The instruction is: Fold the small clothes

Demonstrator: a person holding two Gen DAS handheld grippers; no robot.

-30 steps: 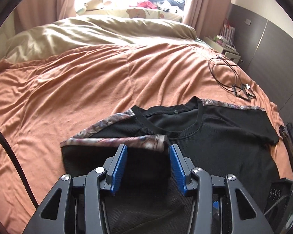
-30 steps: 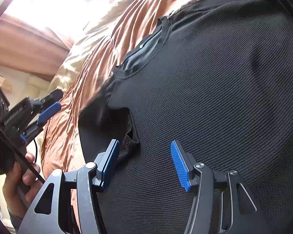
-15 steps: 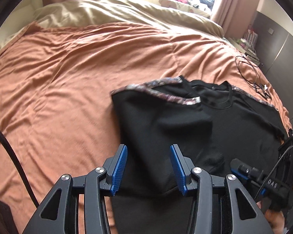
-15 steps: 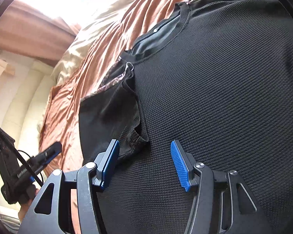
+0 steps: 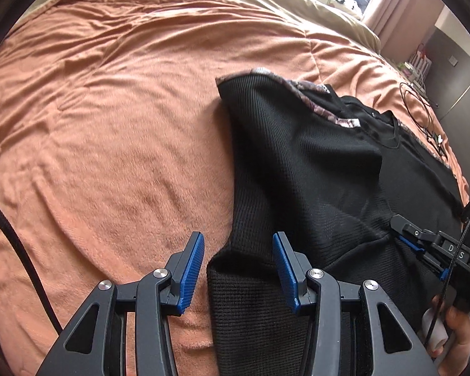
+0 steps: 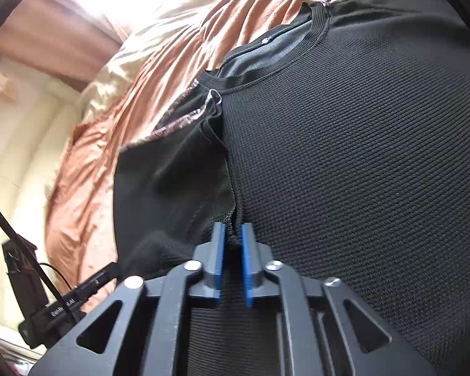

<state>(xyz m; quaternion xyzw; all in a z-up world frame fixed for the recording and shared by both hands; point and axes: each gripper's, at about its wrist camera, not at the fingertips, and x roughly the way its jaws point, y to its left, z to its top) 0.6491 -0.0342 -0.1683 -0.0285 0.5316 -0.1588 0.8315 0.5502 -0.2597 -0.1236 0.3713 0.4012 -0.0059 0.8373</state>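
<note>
Now snapped together: right gripper, jaws apart half a second ago, clamped on a pinch of black shirt. Spread on orange bedspread, left side folded inward. Left gripper lower than before, jaws apart, straddling shirt's edge without pressing.

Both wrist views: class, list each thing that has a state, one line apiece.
black shirt: lying on the bed, left sleeve folded inward over the body.
left gripper: open, the shirt's edge between its fingers, not pinched.
right gripper: just closed, shut on a fold of the shirt.
orange blanket: spread, wrinkled.
</note>
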